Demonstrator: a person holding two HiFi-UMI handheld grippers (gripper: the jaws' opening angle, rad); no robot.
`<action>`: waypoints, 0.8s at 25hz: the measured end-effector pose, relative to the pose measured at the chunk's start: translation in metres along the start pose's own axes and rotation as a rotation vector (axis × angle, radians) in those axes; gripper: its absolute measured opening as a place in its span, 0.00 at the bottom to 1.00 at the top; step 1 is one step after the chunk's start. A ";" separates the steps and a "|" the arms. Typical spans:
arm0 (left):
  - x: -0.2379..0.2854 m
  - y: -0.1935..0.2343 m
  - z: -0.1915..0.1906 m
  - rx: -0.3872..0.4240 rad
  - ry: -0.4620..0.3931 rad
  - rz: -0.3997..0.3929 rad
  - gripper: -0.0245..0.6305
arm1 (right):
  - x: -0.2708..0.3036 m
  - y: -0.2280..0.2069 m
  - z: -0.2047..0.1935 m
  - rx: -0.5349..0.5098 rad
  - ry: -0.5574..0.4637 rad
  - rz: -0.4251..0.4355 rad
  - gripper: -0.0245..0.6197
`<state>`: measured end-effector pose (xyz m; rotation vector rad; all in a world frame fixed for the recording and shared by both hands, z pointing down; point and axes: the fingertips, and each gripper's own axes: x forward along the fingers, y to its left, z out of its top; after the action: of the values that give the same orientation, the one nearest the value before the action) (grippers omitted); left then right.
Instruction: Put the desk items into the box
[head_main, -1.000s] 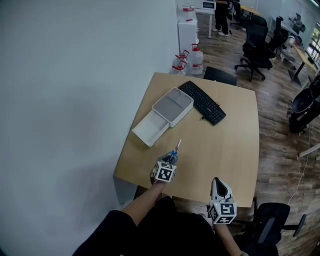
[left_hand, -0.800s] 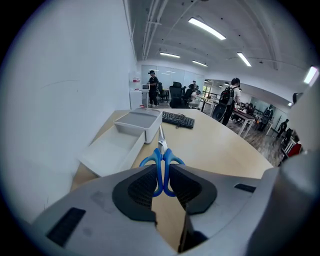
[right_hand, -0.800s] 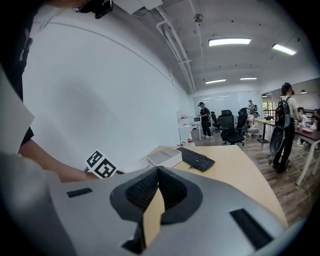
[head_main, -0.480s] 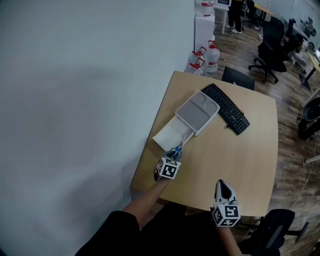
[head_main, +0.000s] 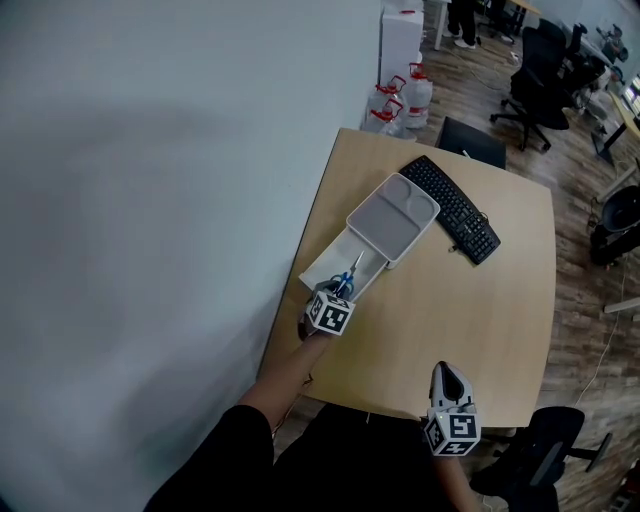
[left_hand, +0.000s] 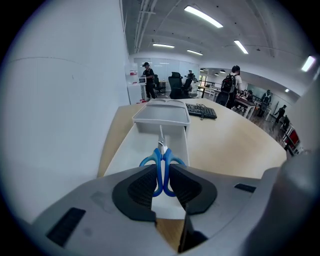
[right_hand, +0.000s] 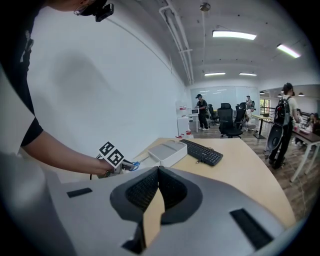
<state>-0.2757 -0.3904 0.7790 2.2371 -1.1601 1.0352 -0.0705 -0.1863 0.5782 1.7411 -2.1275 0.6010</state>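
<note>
My left gripper (head_main: 338, 296) is shut on the blue handles of a pair of scissors (head_main: 347, 280), whose blade points away from me. They hang over the near, open end of the white box (head_main: 325, 272) at the table's left edge. In the left gripper view the scissors (left_hand: 161, 162) sit squeezed between the two dark pads, above the box's white floor (left_hand: 135, 152). A shallow grey tray (head_main: 393, 220) covers the box's far end. My right gripper (head_main: 445, 372) hovers at the table's near edge, shut and holding nothing (right_hand: 158, 172).
A black keyboard (head_main: 457, 208) lies slantwise beyond the box. The white wall runs close along the table's (head_main: 470, 300) left side. Water jugs (head_main: 400, 95) and office chairs (head_main: 535, 70) stand on the floor past the far edge. People stand in the distance.
My left gripper has carried the scissors forward and left, from over the bare tabletop to above the box's open end. The right gripper has stayed near the front edge.
</note>
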 end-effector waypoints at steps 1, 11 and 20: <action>0.006 0.001 0.001 0.014 0.009 -0.003 0.17 | 0.002 -0.003 0.000 0.002 0.001 -0.006 0.13; 0.051 -0.001 -0.005 0.116 0.132 -0.055 0.17 | 0.020 -0.018 0.004 0.019 0.013 -0.044 0.13; 0.063 0.003 -0.006 0.104 0.147 -0.033 0.17 | 0.026 -0.034 0.006 0.041 0.021 -0.074 0.13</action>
<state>-0.2569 -0.4206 0.8309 2.2082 -1.0253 1.2497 -0.0425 -0.2173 0.5900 1.8180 -2.0410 0.6437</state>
